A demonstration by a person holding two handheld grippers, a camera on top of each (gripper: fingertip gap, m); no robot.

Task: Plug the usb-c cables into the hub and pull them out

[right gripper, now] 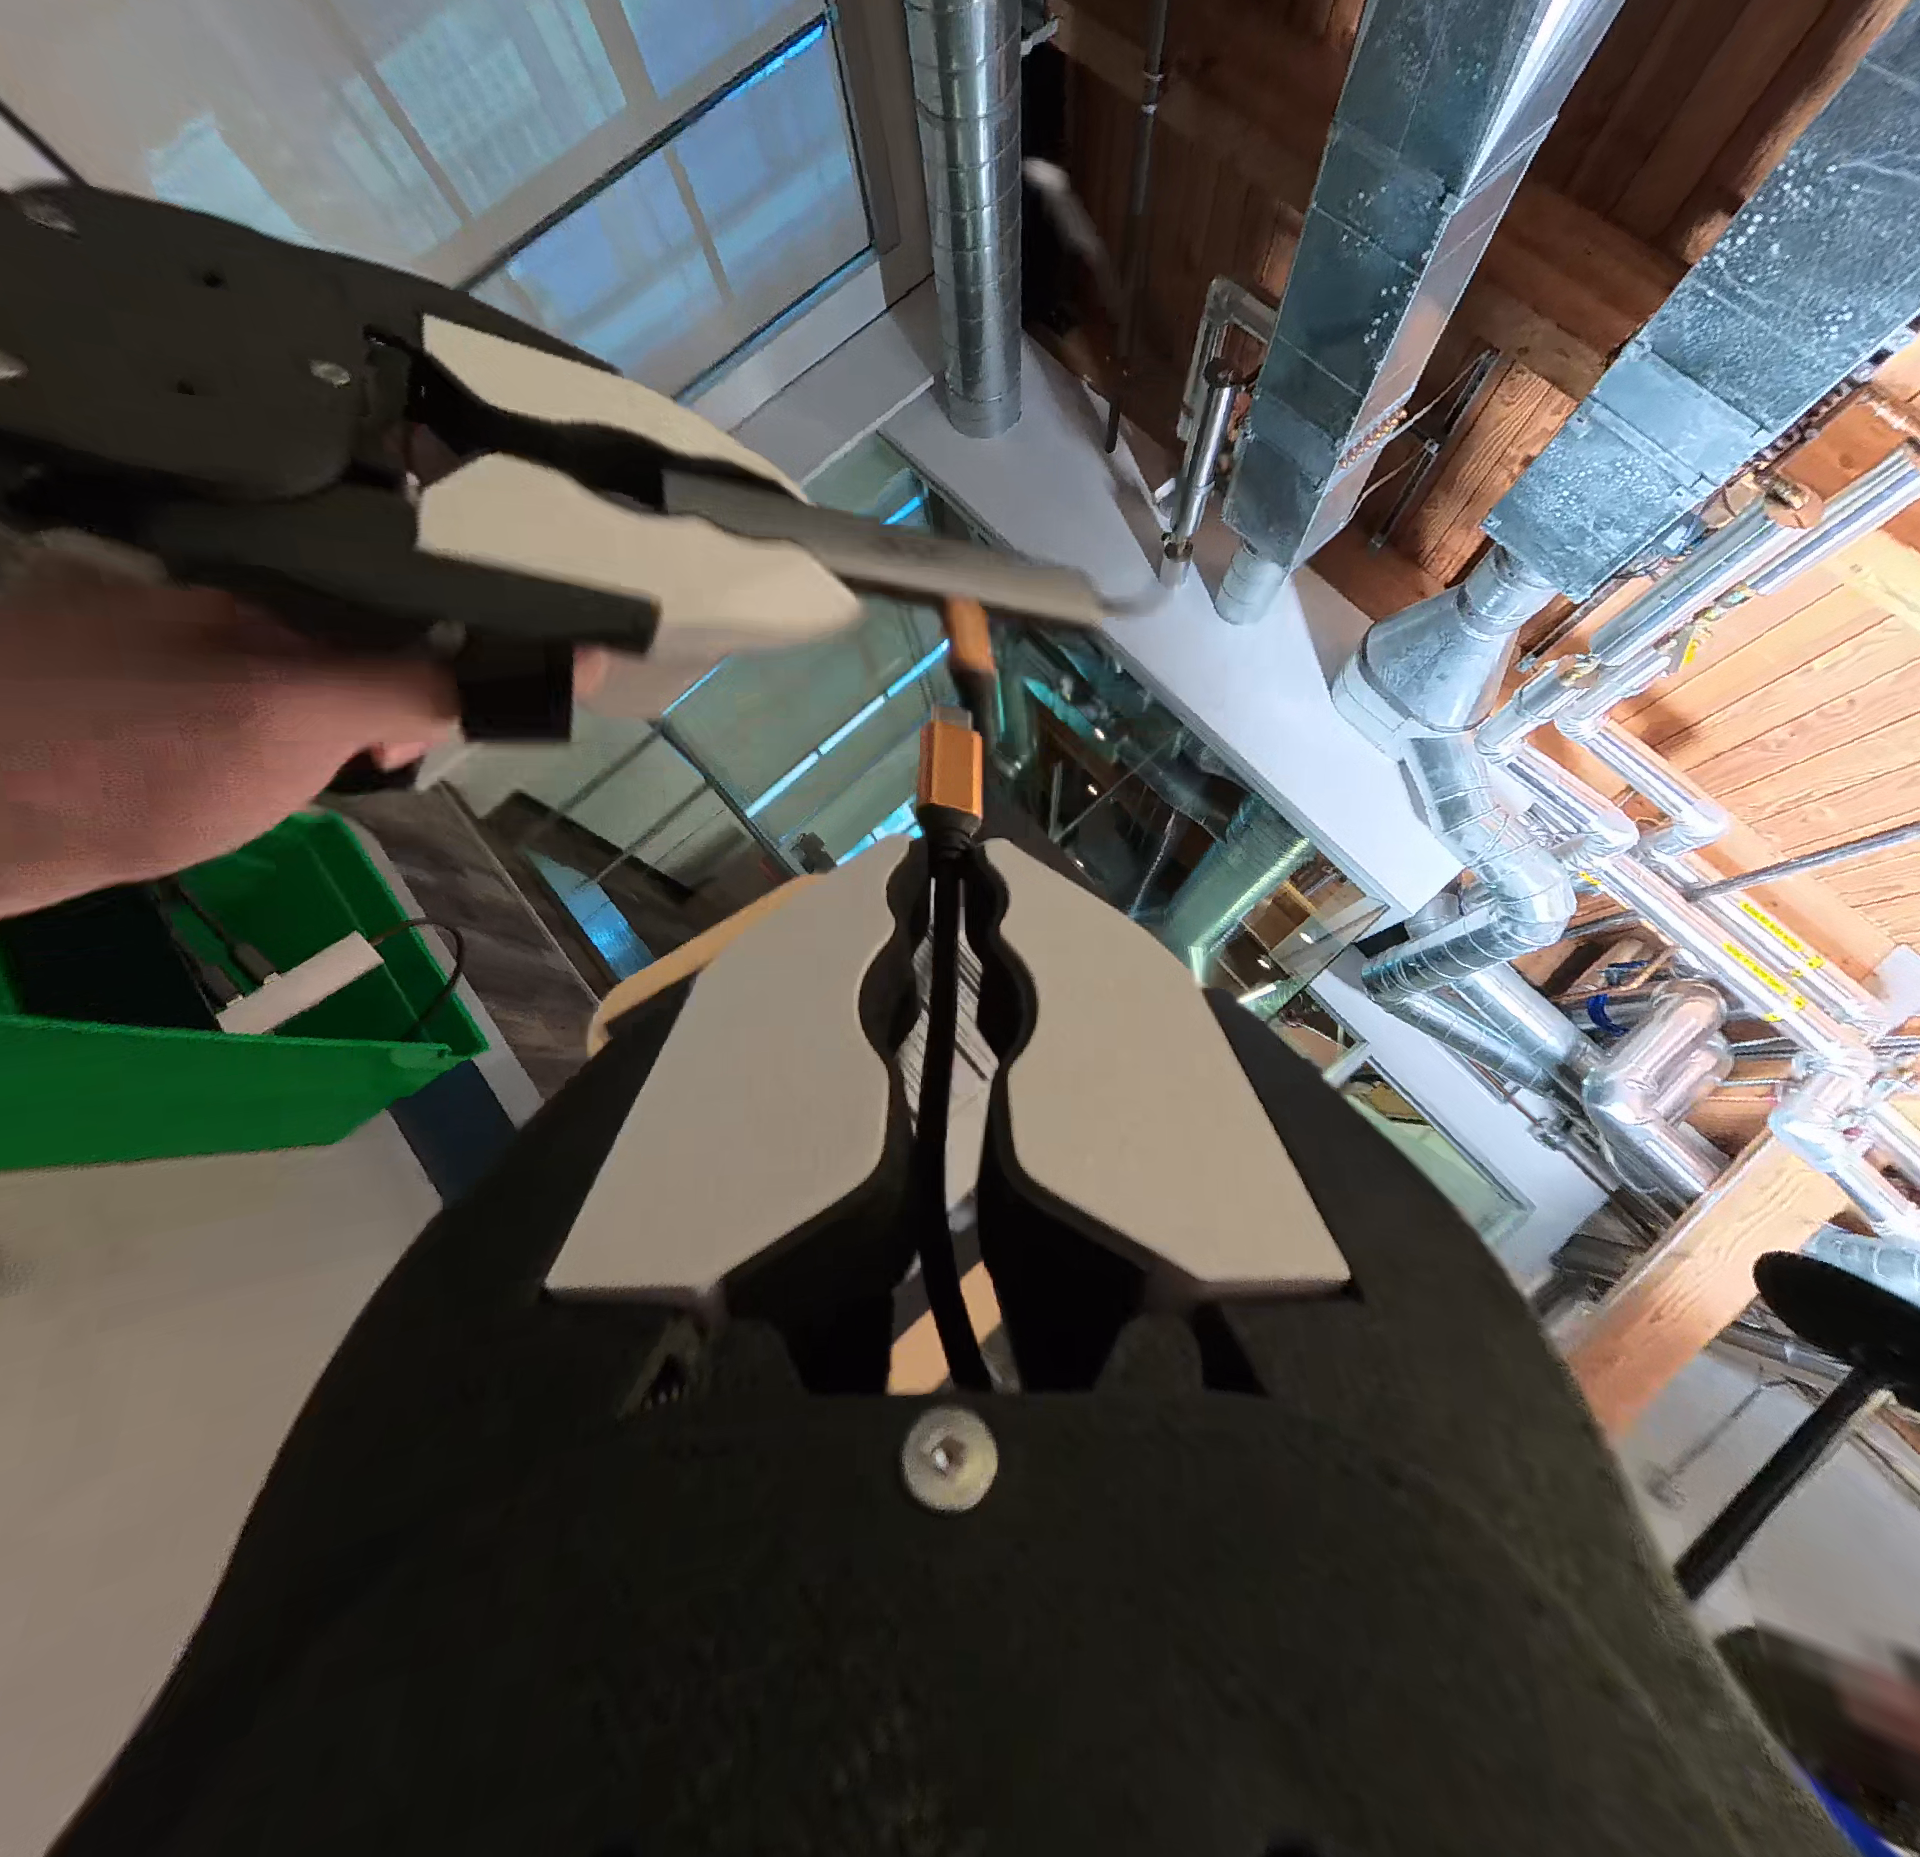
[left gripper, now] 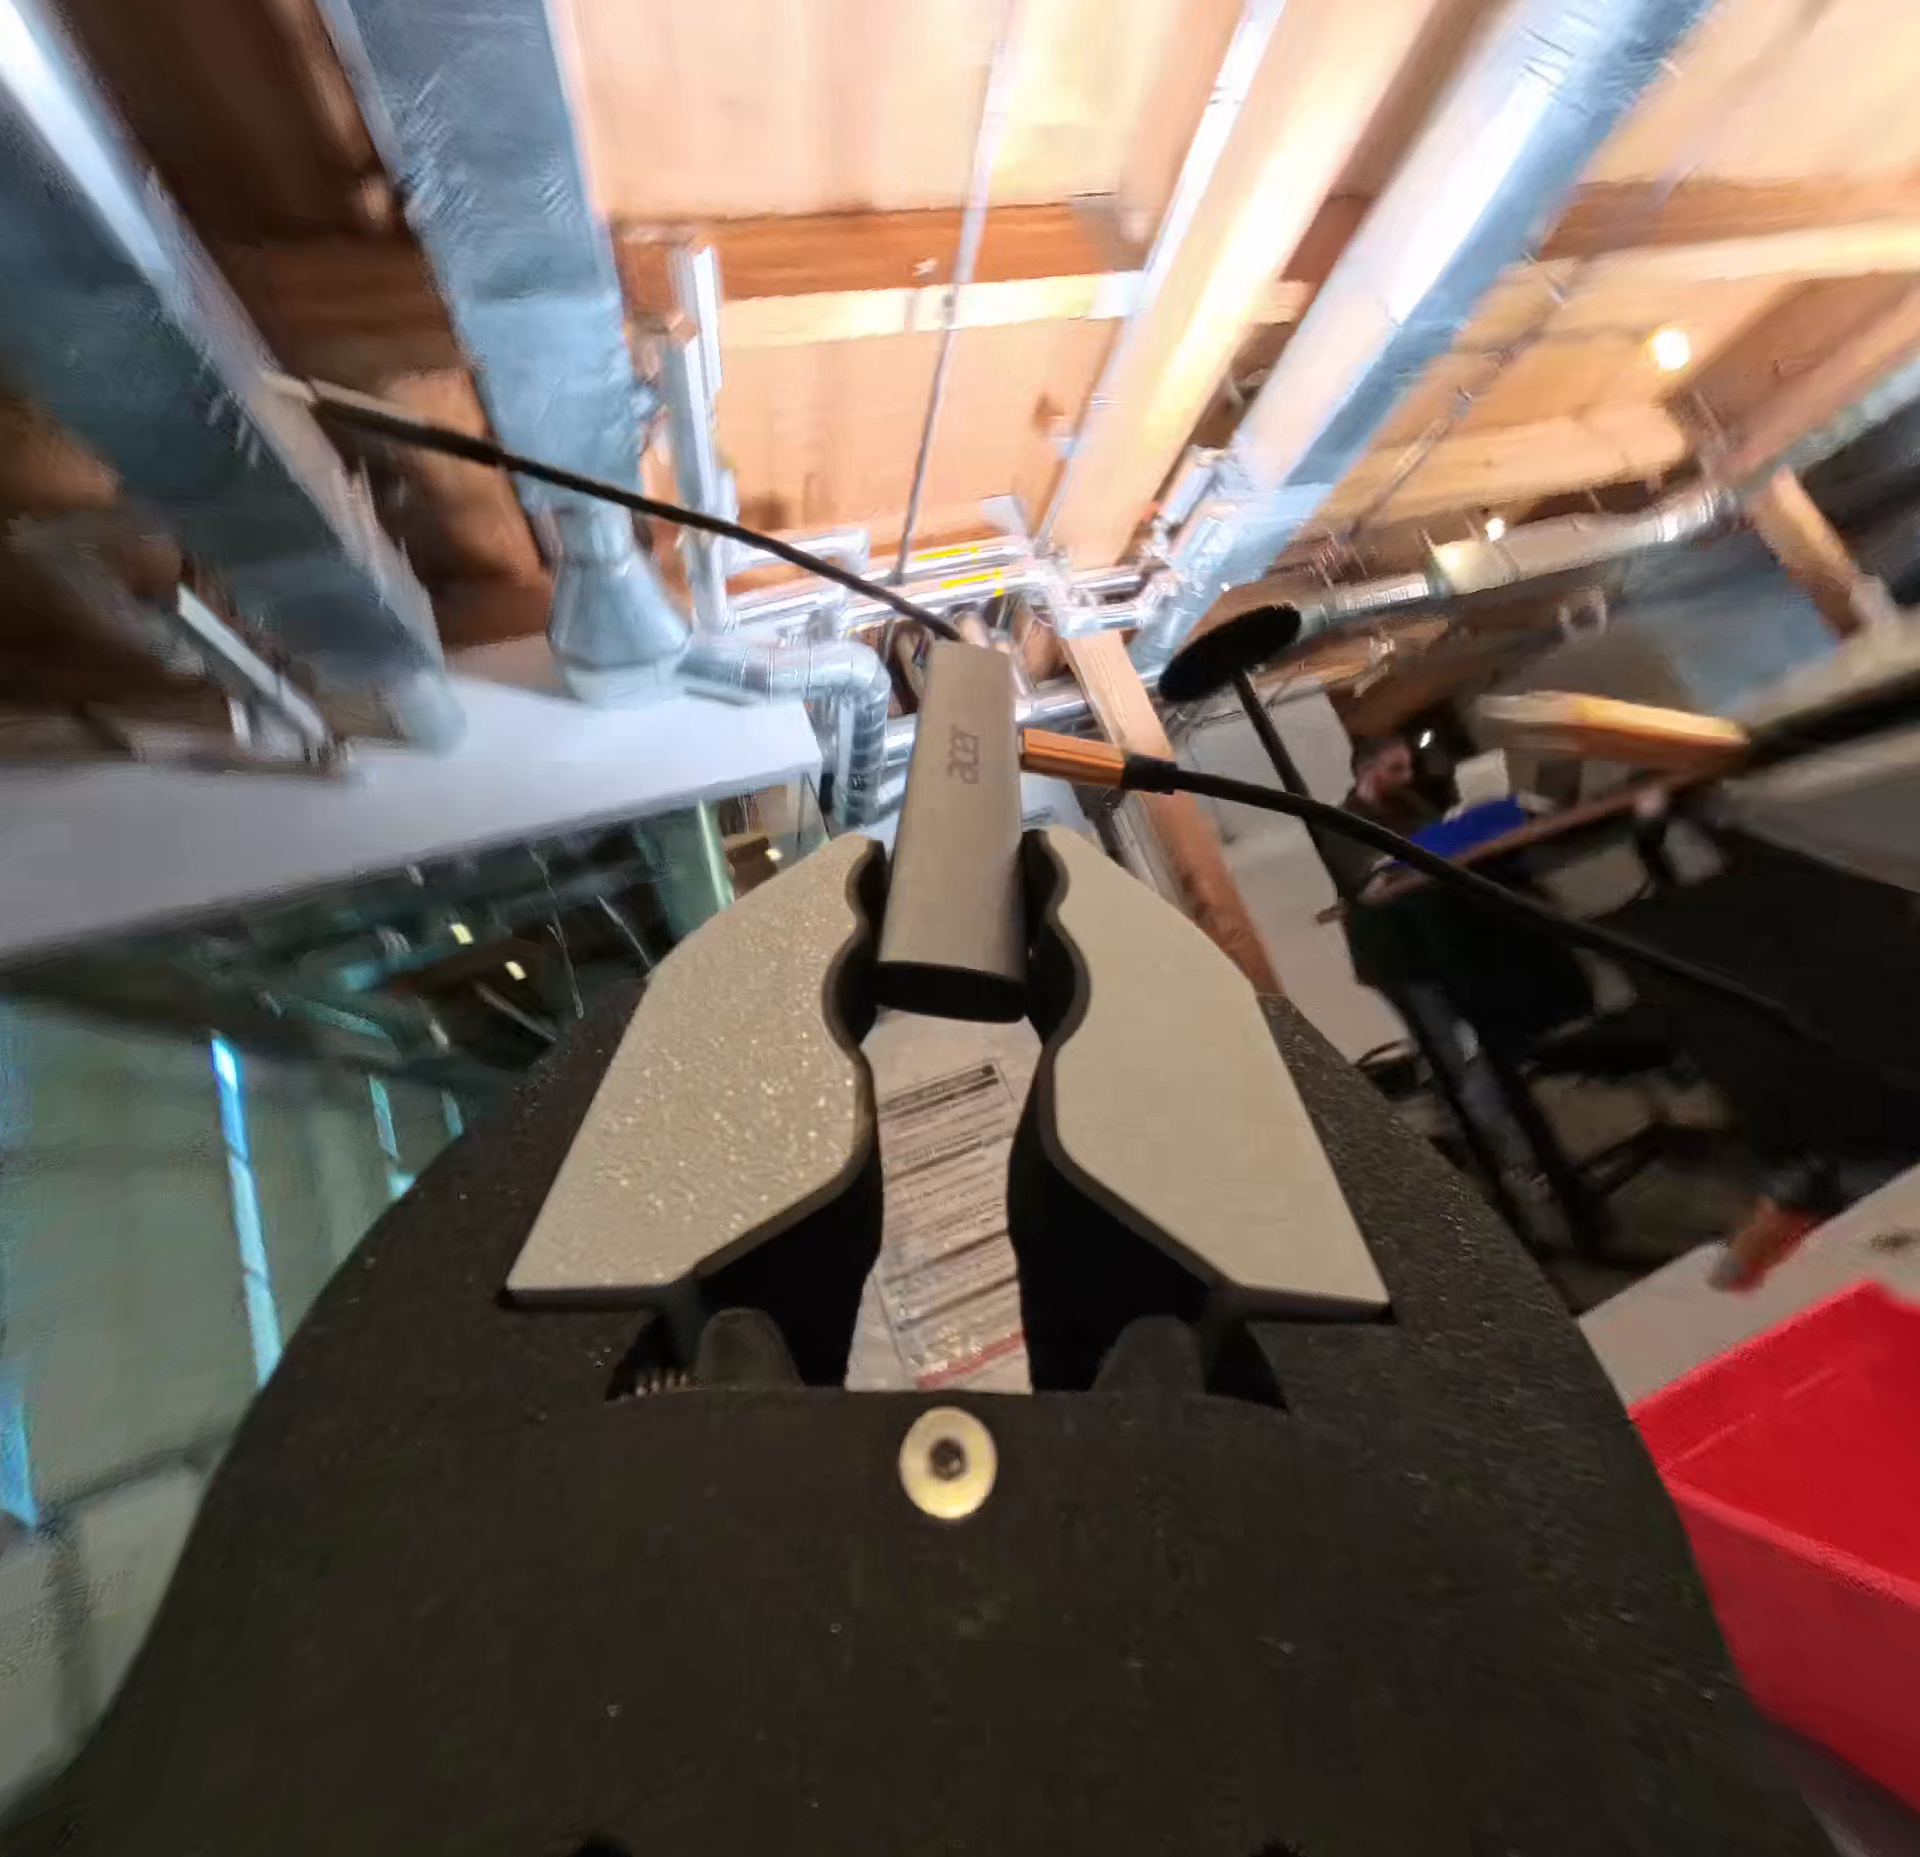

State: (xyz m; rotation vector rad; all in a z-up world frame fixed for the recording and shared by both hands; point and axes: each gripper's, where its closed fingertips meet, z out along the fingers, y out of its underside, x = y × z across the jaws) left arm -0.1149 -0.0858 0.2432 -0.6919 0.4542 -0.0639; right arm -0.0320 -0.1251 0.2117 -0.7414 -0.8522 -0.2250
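My left gripper [left gripper: 954,862] is shut on a grey hub [left gripper: 951,820] and holds it up in the air, pointing toward the ceiling. An orange USB-C plug [left gripper: 1070,758] sits in the hub's right side, and its black cable [left gripper: 1403,851] trails off to the right. The hub's own black lead [left gripper: 623,498] runs off to the left. My right gripper [right gripper: 948,857] is shut on a black cable [right gripper: 945,1080] just behind a second orange USB-C plug [right gripper: 948,779]. That plug's tip is free, a little short of the hub [right gripper: 935,560], beside the plugged-in connector [right gripper: 968,644]. The left gripper [right gripper: 800,540] shows at upper left.
A hand [right gripper: 156,747] holds the left gripper. A green bin [right gripper: 208,1080] with a white item and a cable is at the left. A red bin [left gripper: 1808,1495] is at the lower right. A black stool [left gripper: 1231,638] and a seated person [left gripper: 1392,799] are behind.
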